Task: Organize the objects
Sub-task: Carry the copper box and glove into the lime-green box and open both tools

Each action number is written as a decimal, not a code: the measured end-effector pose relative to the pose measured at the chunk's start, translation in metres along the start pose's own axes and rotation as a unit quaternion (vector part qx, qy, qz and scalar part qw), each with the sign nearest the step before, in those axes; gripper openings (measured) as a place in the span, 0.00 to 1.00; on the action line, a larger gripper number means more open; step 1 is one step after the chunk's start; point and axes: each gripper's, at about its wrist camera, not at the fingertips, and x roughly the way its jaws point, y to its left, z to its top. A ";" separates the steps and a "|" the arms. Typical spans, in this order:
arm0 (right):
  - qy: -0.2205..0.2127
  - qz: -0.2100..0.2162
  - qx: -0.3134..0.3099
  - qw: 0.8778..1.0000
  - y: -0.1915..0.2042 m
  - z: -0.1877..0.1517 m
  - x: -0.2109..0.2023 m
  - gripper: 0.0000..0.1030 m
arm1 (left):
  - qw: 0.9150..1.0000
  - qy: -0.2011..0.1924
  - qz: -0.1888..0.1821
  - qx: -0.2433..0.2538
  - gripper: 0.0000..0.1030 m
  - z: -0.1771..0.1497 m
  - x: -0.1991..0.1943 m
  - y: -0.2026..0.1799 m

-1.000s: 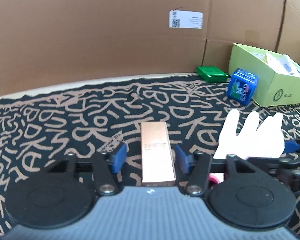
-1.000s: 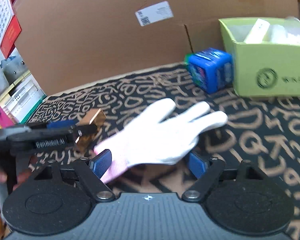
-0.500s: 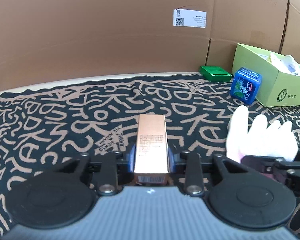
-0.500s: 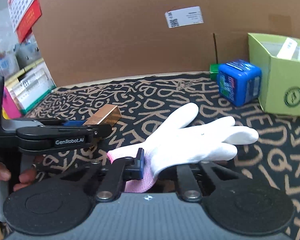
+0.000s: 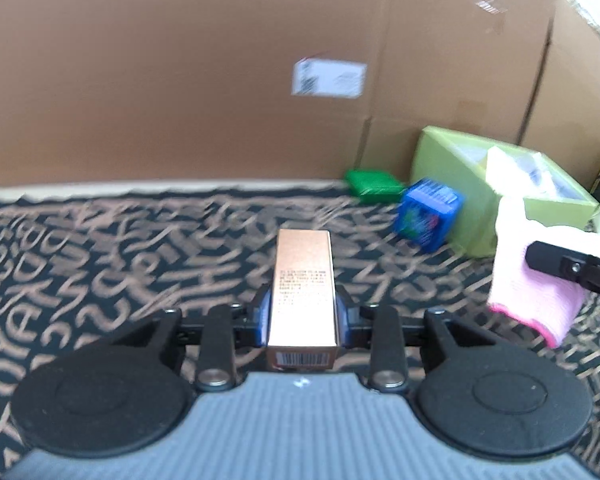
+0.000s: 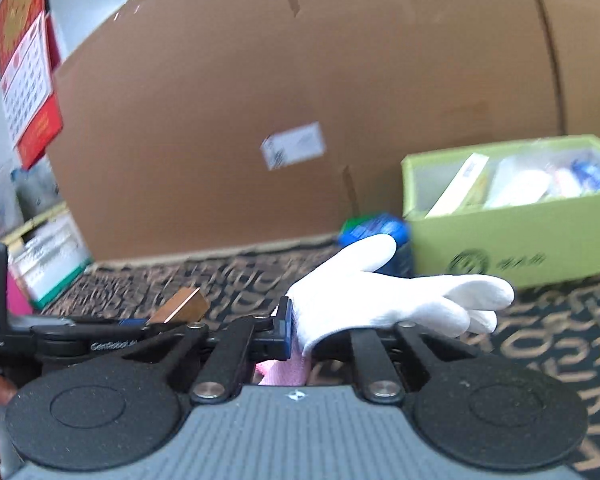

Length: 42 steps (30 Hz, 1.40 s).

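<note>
Clamped lengthwise between the blue pads of the left gripper (image 5: 303, 316), a slim rectangular carton (image 5: 303, 300) in glossy copper card is held above the patterned cloth (image 5: 100, 264), its barcoded end facing the camera and fine print on its top face. The left gripper's jaws have just been closing, and the carton is pinched between them. To its right, a white knitted glove (image 6: 384, 300) with a pink ribbed cuff is gripped near the wrist by the right gripper (image 6: 300, 340), whose fingers are pressed together on the fabric; the glove's soft fingers are seen drooping forward, clear of the cloth. The cloth itself is black, covered in tan letter-like strokes, and blurred in both views. Farther off on the right, a blue cube-shaped box (image 5: 430, 218) is set just beside a lime-green open cardboard box (image 6: 520, 240) filled with assorted packets. A flat green box (image 5: 374, 186) lies at the far edge of the cloth. The scene is backed by a plain brown corrugated cardboard wall (image 5: 180, 80) bearing a white shipping label (image 5: 329, 79).
</note>
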 end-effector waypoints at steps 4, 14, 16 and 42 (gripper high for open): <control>-0.036 -0.024 0.004 0.999 -0.020 0.014 -0.014 0.11 | 0.999 -0.022 -0.029 0.019 0.30 0.022 0.001 -0.029; -0.124 -0.104 -0.032 0.986 -0.073 0.060 -0.036 0.11 | 0.990 -0.068 -0.097 0.075 0.30 0.081 0.016 -0.118; -0.136 -0.122 -0.051 0.982 -0.083 0.073 -0.031 0.11 | 0.987 -0.071 -0.114 0.084 0.30 0.092 0.023 -0.136; -0.093 -0.148 0.097 0.980 -0.217 0.077 0.005 0.69 | 0.984 -0.087 -0.103 0.114 0.95 0.107 0.119 -0.217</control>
